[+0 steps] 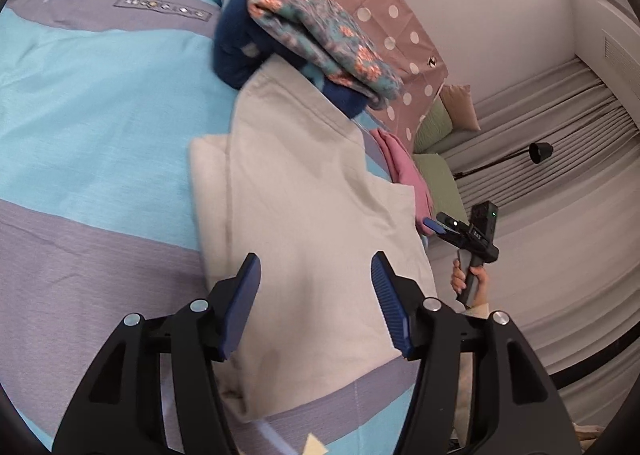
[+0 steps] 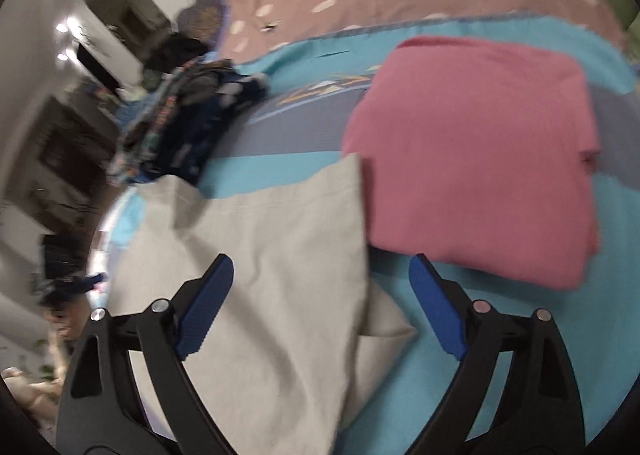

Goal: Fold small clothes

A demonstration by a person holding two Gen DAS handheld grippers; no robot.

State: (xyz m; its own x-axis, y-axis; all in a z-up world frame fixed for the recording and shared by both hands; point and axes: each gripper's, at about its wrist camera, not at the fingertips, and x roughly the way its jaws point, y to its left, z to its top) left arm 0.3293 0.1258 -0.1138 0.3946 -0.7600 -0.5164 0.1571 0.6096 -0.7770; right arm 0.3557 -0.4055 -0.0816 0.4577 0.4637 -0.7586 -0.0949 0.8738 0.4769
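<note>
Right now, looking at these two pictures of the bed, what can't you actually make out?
- Cream garment: its near end hides behind the left gripper in the left view; its type is unclear.
- Dark blue clothes: mostly covered by the floral garment.
- Pink garment: only a sliver shows behind the cream one.
- Room beyond the bed, right view: smeared by motion blur.

Count on the bed: 1 cream garment [image 1: 304, 207], 1 folded pink garment [image 2: 476, 159], 1 floral garment [image 1: 320, 35], 1 navy garment [image 1: 236, 47]. 2 grippers: left gripper [image 1: 316, 303], right gripper [image 2: 322, 303]. 1 black lamp [image 1: 540, 153].
</note>
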